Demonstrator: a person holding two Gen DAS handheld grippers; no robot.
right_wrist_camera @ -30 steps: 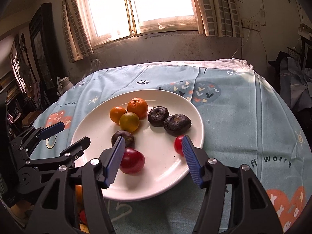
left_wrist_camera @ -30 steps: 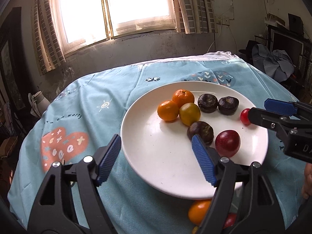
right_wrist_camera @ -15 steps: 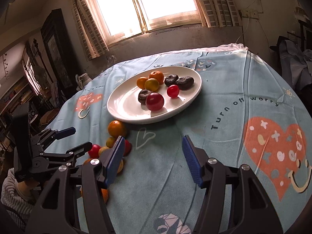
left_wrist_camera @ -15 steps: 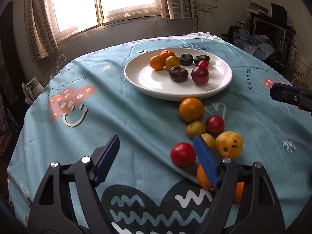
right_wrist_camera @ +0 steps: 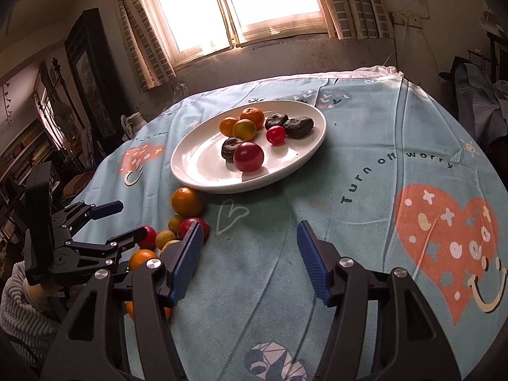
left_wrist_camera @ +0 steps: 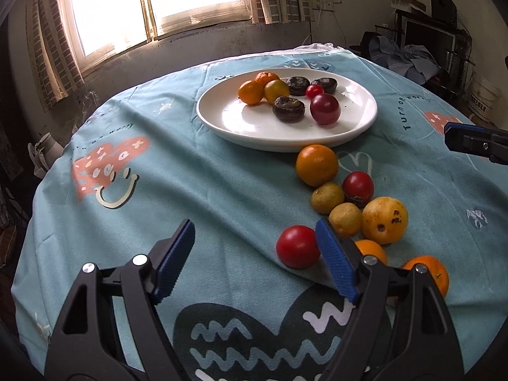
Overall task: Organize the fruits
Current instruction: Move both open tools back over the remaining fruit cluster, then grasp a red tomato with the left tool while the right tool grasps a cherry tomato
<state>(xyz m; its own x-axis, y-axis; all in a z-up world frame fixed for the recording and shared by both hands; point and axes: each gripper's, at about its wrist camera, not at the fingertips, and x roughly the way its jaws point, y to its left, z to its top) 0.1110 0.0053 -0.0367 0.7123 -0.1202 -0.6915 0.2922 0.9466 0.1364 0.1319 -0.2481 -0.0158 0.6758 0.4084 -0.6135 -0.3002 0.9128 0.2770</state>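
Observation:
A white plate [left_wrist_camera: 228, 117] [right_wrist_camera: 190, 165] holds several fruits: oranges, dark round fruits and two red ones. Loose fruits lie on the cloth in front of it: an orange [left_wrist_camera: 316, 165] [right_wrist_camera: 186, 201], a red tomato [left_wrist_camera: 297, 247], a spotted yellow fruit [left_wrist_camera: 384, 220] and others. My left gripper [left_wrist_camera: 255, 262] is open and empty, above the cloth; the red tomato sits just inside its right finger. It also shows in the right wrist view [right_wrist_camera: 117, 222]. My right gripper [right_wrist_camera: 249, 258] is open and empty, right of the loose pile.
The round table carries a light blue printed tablecloth [left_wrist_camera: 190, 174] [right_wrist_camera: 365, 165]. A window [left_wrist_camera: 152, 3] and wall stand behind the table. Clothes are piled at the right [left_wrist_camera: 409, 60]. Dark furniture stands at the left [right_wrist_camera: 85, 73].
Both grippers have pulled back from over the plate toward the near side of the table. The loose fruit pile has come into view. Both stayed open.

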